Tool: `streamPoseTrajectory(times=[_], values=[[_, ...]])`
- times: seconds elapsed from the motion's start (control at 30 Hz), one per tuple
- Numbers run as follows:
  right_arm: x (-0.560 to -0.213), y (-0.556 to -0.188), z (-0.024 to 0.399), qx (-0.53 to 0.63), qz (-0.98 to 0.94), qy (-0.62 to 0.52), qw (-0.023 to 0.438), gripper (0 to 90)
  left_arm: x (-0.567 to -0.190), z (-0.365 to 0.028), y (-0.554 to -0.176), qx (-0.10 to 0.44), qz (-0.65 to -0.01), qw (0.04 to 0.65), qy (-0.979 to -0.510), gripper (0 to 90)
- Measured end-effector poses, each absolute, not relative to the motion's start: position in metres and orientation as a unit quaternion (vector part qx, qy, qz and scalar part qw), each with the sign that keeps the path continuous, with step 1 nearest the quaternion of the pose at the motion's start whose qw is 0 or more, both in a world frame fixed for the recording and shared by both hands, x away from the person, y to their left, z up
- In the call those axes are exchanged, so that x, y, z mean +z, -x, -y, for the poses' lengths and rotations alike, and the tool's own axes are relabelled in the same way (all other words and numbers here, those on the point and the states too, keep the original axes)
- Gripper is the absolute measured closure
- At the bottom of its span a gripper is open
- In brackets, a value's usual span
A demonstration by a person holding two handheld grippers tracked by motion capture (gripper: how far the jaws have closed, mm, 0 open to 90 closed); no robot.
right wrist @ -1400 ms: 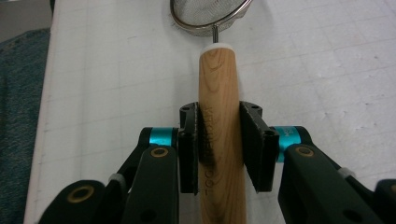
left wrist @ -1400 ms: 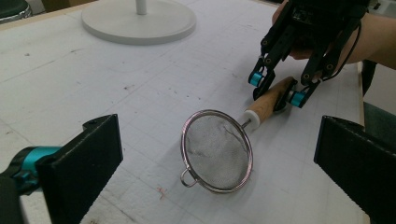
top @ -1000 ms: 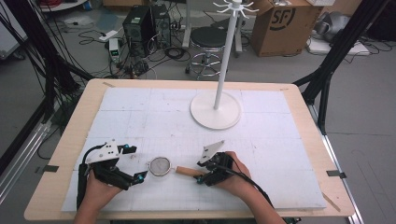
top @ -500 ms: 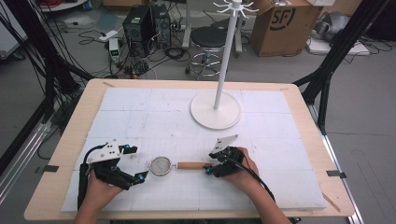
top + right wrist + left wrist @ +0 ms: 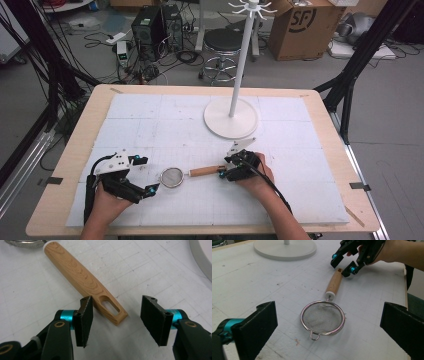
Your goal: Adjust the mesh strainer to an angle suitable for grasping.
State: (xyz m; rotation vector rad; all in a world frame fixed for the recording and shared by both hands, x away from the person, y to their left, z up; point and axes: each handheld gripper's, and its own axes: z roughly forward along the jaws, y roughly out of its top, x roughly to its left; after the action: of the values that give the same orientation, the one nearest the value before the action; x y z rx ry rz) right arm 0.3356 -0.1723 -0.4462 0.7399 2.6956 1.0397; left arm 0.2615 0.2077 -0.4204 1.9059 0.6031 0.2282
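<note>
Sieve (image 5: 173, 177) flat on bench (image 5: 75, 150), not yet gripped. My right tongs (image 5: 116, 320) gape around its handle end; left tongs (image 5: 324, 325) wide open, idle. Hanging on stand (image 5: 231, 118) probably remains.

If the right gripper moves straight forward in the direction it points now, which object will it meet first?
Most likely the strainer's wooden handle. The right gripper has its jaws open, and the slotted end of the handle already lies between them on the white mat. The pads do not look pressed on it yet.
</note>
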Motion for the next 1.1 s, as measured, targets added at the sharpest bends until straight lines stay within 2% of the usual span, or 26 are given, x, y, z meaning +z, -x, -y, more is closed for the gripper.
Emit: streamPoseTrajectory(times=[0.4,0.63,0.87,0.93,1.1], values=[[-0.446,-0.341,0.171,0.352,-0.895,-0.261,0.079,42.2,-0.421,-0.209,-0.262,0.096,-0.255,0.536,-0.799,1.6],[-0.429,-0.333,0.187,0.386,-0.887,-0.246,0.064,41.9,-0.421,-0.209,-0.262,0.096,-0.255,0.536,-0.799,1.6],[-0.415,-0.324,0.209,0.424,-0.87,-0.244,0.065,35.8,-0.421,-0.207,-0.261,0.095,-0.256,0.535,-0.799,1.6],[-0.412,-0.32,0.22,0.433,-0.866,-0.24,0.075,30.0,-0.421,-0.207,-0.261,0.095,-0.256,0.535,-0.8,1.6],[-0.409,-0.311,0.234,0.44,-0.862,-0.237,0.089,23.8,-0.421,-0.208,-0.261,0.095,-0.256,0.535,-0.799,1.6]])
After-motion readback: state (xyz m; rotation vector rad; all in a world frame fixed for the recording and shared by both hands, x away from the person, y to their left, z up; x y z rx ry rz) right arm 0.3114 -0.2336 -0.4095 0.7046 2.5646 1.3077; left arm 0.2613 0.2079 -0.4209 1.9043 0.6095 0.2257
